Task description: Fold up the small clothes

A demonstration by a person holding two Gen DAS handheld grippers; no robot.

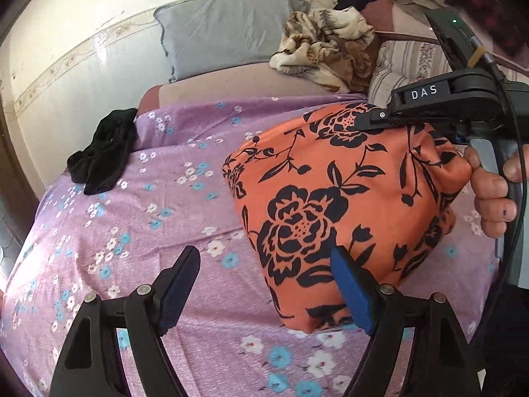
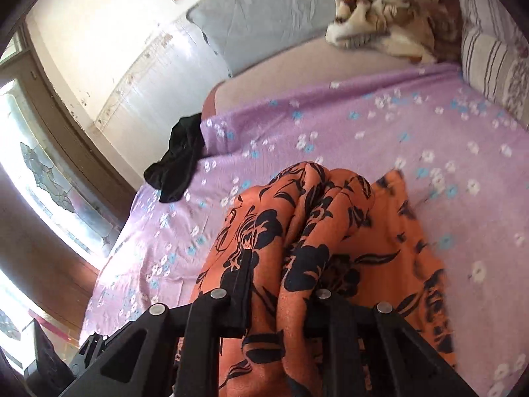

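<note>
Black plastic left gripper (image 1: 264,289), blue pads (image 1: 350,292) on the fingers, silver rivets at the hinges; at two o'clock, right gripper (image 1: 358,122), matte black, white "DAS" lettering (image 1: 424,92), green status light (image 1: 454,21), black cable (image 1: 520,178) trailing past the hand (image 1: 492,192); small dark mark on one fingernail.

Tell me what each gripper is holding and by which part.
The right gripper is shut on the orange floral garment, pinching a bunched fold at its raised upper edge. The left gripper is open and holds nothing, though one of its fingers is beside the cloth.
</note>
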